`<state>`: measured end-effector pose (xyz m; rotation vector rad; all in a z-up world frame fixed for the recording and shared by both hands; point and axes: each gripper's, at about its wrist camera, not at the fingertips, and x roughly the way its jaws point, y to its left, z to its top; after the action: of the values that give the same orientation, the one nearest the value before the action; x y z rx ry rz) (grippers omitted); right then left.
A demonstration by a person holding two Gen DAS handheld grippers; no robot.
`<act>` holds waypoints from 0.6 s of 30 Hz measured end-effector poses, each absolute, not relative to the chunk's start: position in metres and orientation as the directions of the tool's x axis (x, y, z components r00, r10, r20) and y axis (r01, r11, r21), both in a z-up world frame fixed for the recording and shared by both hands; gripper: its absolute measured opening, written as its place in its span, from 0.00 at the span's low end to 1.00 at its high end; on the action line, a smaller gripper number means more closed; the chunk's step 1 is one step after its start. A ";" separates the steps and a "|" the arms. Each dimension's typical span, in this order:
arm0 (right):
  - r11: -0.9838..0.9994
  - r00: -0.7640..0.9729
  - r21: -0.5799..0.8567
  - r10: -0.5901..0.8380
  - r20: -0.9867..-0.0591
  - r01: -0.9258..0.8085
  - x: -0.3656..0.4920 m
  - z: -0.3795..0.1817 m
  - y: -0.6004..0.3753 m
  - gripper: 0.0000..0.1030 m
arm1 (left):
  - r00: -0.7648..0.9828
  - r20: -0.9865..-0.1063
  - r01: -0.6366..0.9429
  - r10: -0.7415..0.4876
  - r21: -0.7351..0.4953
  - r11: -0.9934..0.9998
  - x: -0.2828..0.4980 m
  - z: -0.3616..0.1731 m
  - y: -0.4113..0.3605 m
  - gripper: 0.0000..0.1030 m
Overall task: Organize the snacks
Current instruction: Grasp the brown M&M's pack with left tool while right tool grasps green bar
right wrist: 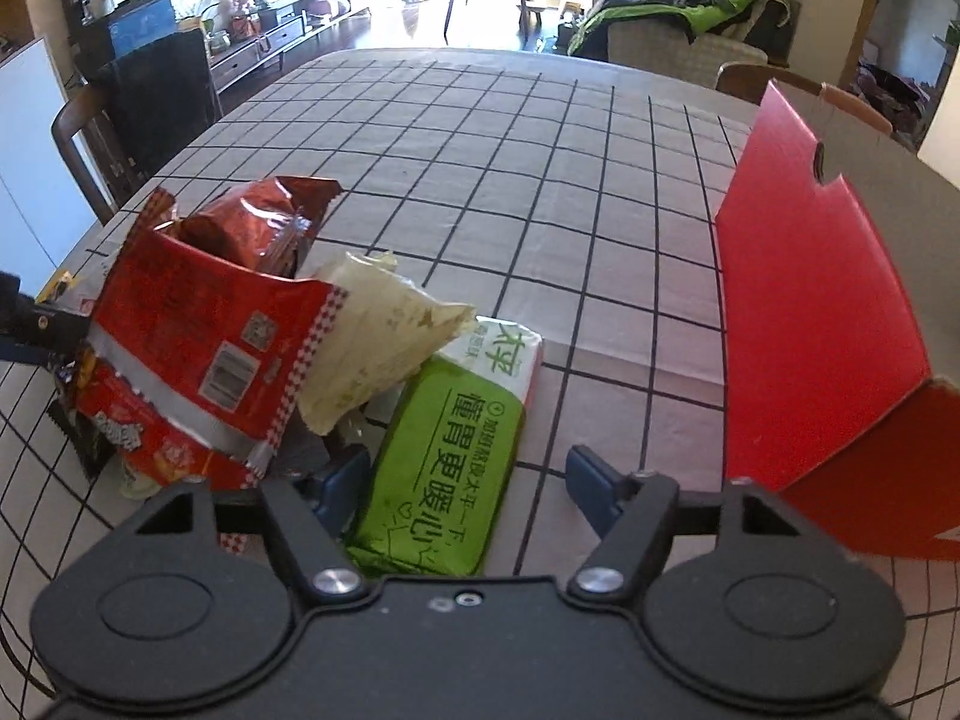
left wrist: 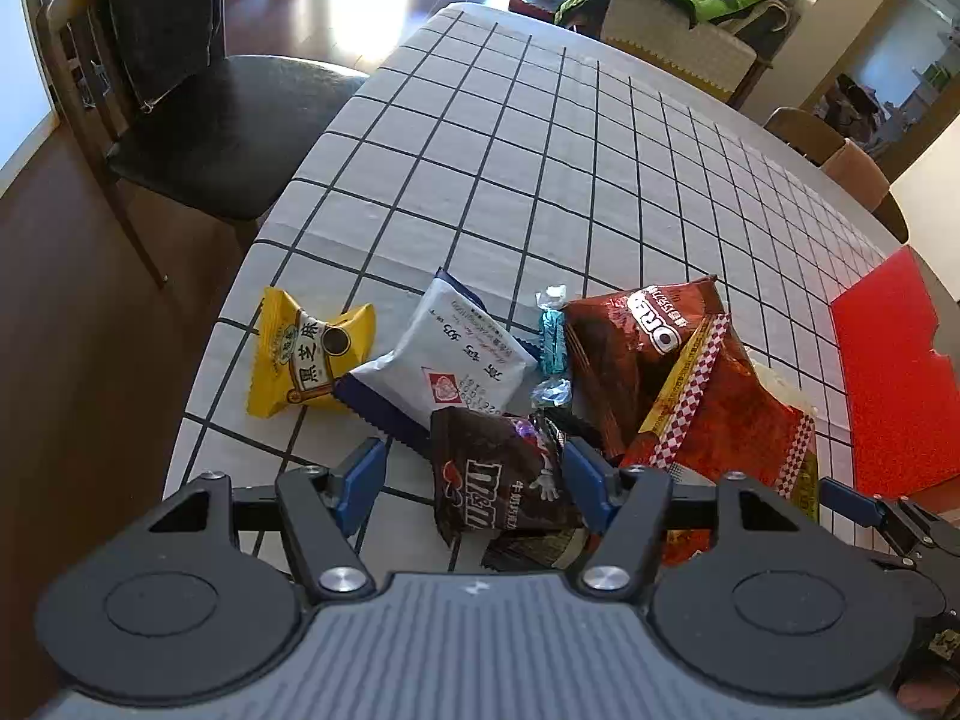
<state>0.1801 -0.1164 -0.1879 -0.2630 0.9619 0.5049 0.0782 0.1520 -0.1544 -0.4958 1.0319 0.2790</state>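
A heap of snacks lies on the checked tablecloth (left wrist: 540, 138). In the left wrist view: a yellow sesame packet (left wrist: 300, 354), a white-and-blue packet (left wrist: 444, 354), a teal candy (left wrist: 553, 342), a brown Oreo bag (left wrist: 636, 336), a red checkered bag (left wrist: 726, 414) and a brown M&M's bag (left wrist: 498, 474). My left gripper (left wrist: 474, 477) is open, its blue fingers either side of the M&M's bag. In the right wrist view my right gripper (right wrist: 465, 483) is open around a green cracker packet (right wrist: 447, 468), beside a cream bag (right wrist: 384, 336) and the red bag (right wrist: 210, 336).
A red open box stands at the right on the table (right wrist: 822, 324), also seen in the left wrist view (left wrist: 894, 372). A dark chair (left wrist: 198, 120) stands at the table's left edge. Sofa with jackets (right wrist: 690, 6) lies beyond the far edge.
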 end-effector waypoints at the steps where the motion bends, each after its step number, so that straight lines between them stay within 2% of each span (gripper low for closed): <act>1: 0.856 0.472 0.006 0.291 -0.832 -0.517 0.180 -0.188 -0.117 0.67 | 0.492 -0.871 -0.444 -0.012 -0.263 0.857 0.078 -0.154 0.151 0.60; 5: 0.869 0.496 0.002 0.284 -0.820 -0.495 0.180 -0.187 -0.118 0.53 | 0.493 -0.870 -0.449 -0.031 -0.285 0.847 0.079 -0.156 0.152 0.51; 7: 0.871 0.502 0.004 0.286 -0.816 -0.491 0.178 -0.187 -0.120 0.48 | 0.495 -0.868 -0.449 -0.040 -0.295 0.843 0.079 -0.156 0.151 0.40; 9: 0.875 0.509 0.003 0.284 -0.812 -0.484 0.178 -0.187 -0.122 0.41 | 0.493 -0.869 -0.449 -0.039 -0.293 0.844 0.079 -0.155 0.150 0.34; 18: 0.897 0.498 0.045 0.285 -0.819 -0.440 0.170 -0.183 -0.137 0.40 | 0.485 -0.874 -0.462 -0.034 -0.289 0.839 0.072 -0.155 0.149 0.25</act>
<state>0.1702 -0.1373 -0.1826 -0.1779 0.9541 0.4414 0.0718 0.1488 -0.1546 -0.5370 1.0435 0.2762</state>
